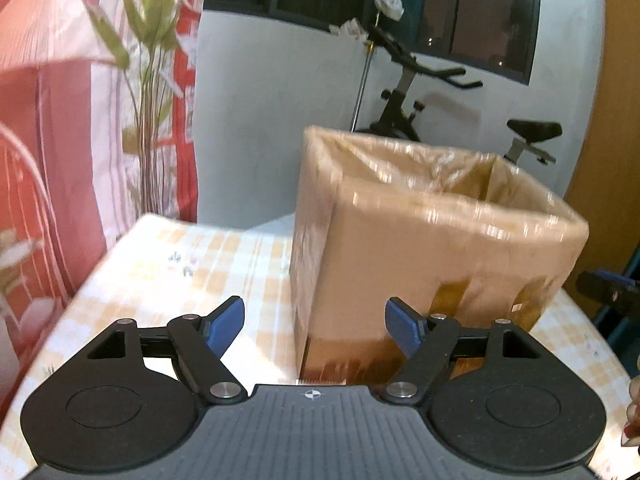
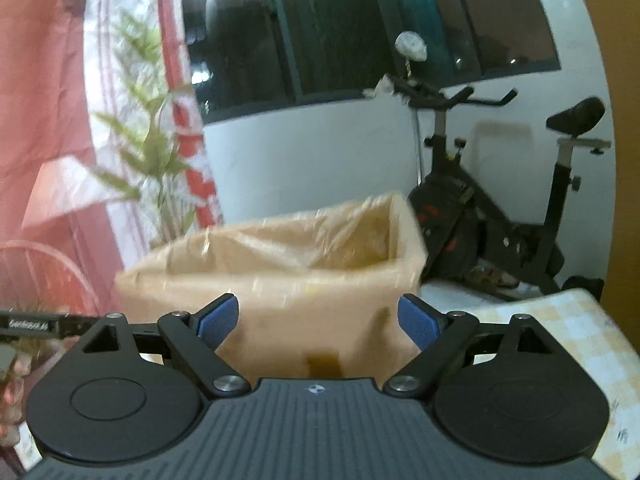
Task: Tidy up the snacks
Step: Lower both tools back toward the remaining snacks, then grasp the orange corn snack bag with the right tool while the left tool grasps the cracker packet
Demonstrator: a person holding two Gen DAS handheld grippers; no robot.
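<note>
A tan cardboard box (image 1: 440,248), wrapped in shiny tape and open at the top, stands on the checked tablecloth (image 1: 180,264). My left gripper (image 1: 314,326) is open and empty, close in front of the box's near corner. In the right wrist view the same box (image 2: 304,280) fills the middle. My right gripper (image 2: 318,322) is open and empty, just in front of the box's side. No snacks show in either view. The inside of the box is hidden.
An exercise bike (image 2: 500,200) stands behind the table by a white wall. A plant (image 1: 148,80) and a red and white curtain (image 1: 52,120) are at the left. The other gripper shows at the right edge (image 1: 608,292) and the left edge (image 2: 32,324).
</note>
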